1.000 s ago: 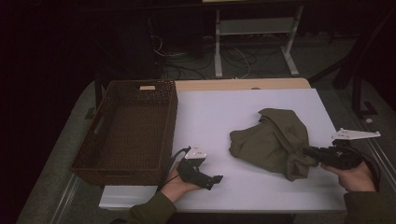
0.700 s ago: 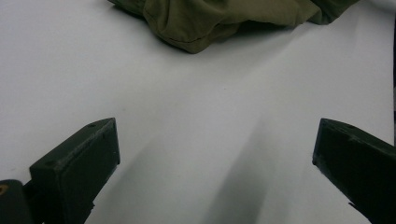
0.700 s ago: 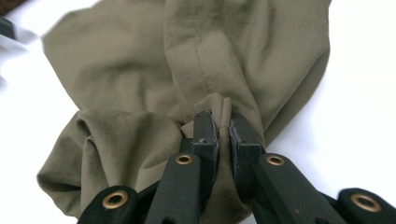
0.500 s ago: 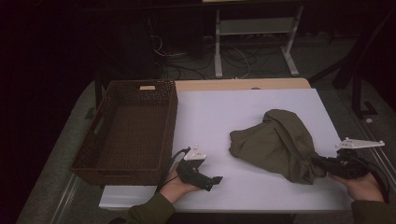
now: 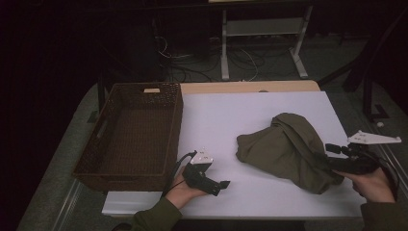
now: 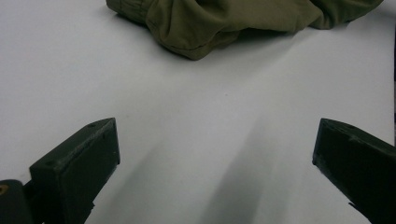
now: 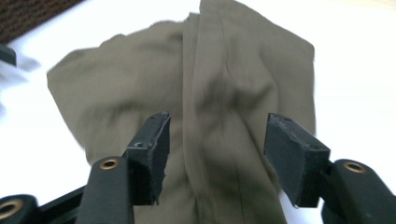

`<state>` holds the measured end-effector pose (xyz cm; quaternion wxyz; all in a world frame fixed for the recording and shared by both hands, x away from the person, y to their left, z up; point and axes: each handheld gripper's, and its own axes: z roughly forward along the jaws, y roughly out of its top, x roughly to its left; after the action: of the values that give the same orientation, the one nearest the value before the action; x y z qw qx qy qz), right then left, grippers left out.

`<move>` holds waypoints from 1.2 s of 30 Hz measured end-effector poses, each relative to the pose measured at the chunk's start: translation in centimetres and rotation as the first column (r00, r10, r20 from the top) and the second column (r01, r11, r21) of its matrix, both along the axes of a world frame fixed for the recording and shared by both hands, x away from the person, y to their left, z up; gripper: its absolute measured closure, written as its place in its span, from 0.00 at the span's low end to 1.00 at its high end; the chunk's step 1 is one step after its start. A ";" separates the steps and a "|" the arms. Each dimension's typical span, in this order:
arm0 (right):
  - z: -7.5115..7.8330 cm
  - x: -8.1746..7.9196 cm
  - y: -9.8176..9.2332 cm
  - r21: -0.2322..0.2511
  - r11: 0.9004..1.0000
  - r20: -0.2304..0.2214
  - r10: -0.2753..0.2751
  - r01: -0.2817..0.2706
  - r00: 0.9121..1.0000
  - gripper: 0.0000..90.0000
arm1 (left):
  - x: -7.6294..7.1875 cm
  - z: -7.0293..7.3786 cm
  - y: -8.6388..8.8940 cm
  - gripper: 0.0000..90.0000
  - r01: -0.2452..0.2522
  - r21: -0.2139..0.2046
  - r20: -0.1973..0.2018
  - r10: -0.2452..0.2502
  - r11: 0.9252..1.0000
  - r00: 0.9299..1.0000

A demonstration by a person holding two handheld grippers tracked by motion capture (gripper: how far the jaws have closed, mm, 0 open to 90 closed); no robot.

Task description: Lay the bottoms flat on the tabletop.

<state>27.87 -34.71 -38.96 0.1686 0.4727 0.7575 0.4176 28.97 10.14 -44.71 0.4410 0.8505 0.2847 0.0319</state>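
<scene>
An olive green cloth point(image 5: 284, 149) lies crumpled on the right half of the white table point(image 5: 231, 115). My right gripper point(image 5: 333, 148) hovers at the cloth's right edge and points left over it. In the right gripper view its jaws have just been opening; my right gripper point(image 7: 217, 126) stands open above a raised fold of the cloth point(image 7: 224, 74), and the pads do not press on it. My left gripper point(image 5: 222, 184) rests near the table's front edge, apart from the cloth. In its own view my left gripper point(image 6: 215, 135) is wide open over bare table, with the cloth point(image 6: 224, 18) farther off.
A dark brown wicker basket point(image 5: 177, 120) stands along the table's left side, beside the left hand. A white table frame point(image 5: 298, 53) and cables sit on the dark floor behind. A light-coloured strip runs along the table's far edge.
The right gripper, shut on the cloth's edge and pulling it toward the near right, has opened and let go. The cloth has settled. The left gripper has not moved.
</scene>
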 end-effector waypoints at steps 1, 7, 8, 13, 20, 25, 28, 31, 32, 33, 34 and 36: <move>0.1 0.6 0.3 0.002 1.000 0.001 0.000 0.000 1.000 0.43 | 0.0 0.0 0.0 0.00 0.000 0.004 -0.001 0.000 1.000 1.000; -0.3 4.1 2.1 0.016 0.999 -0.002 0.028 -0.028 1.000 0.38 | 0.1 0.2 0.0 0.00 0.002 0.003 0.002 -0.002 1.000 1.000; -0.3 4.5 2.5 0.013 0.999 -0.006 0.032 -0.032 0.999 0.36 | 0.1 0.2 0.0 0.00 0.004 0.003 0.004 -0.004 1.000 1.000; -0.6 6.0 3.6 0.006 0.999 -0.012 0.051 -0.051 0.999 0.33 | 0.2 0.2 -0.2 0.00 0.009 -0.003 0.005 -0.009 1.000 1.000; -1.9 7.6 4.4 -0.017 0.998 -0.058 0.061 -0.062 0.996 0.30 | 0.0 0.1 0.0 0.00 0.015 0.003 0.007 -0.015 1.000 1.000; -2.6 7.7 4.8 -0.072 0.996 -0.075 0.052 -0.057 0.996 0.33 | -0.2 0.3 0.1 0.00 0.010 0.007 0.016 -0.010 1.000 1.000; -2.8 7.7 4.8 -0.102 0.993 -0.075 0.050 -0.058 0.996 0.37 | -0.2 0.3 0.2 0.00 0.013 0.011 0.022 -0.013 1.000 1.000; -2.8 7.5 4.6 -0.102 0.994 -0.062 0.043 -0.049 0.997 0.44 | -0.1 0.2 0.3 0.00 0.009 0.010 0.022 -0.010 1.000 1.000; -2.8 7.4 4.4 -0.101 0.994 -0.055 0.042 -0.047 0.998 0.48 | -0.1 0.2 0.3 0.00 0.010 0.009 0.022 -0.010 1.000 1.000; -2.7 7.3 4.3 -0.097 0.994 -0.051 0.038 -0.043 0.998 0.51 | -0.1 0.2 0.3 0.00 0.011 0.008 0.022 -0.011 1.000 1.000; -2.7 7.2 4.3 -0.096 0.995 -0.051 0.035 -0.040 0.998 0.54 | -0.1 0.2 0.2 0.00 0.013 0.009 0.023 -0.013 1.000 1.000; -2.6 7.1 4.0 -0.093 0.995 -0.051 0.032 -0.037 0.998 0.61 | -0.1 0.2 0.2 0.00 0.017 0.009 0.022 -0.017 1.000 1.000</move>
<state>34.98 -30.68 -41.58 0.1644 0.4614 0.7882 0.3725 28.87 10.34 -44.47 0.4406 0.8545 0.2723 0.0388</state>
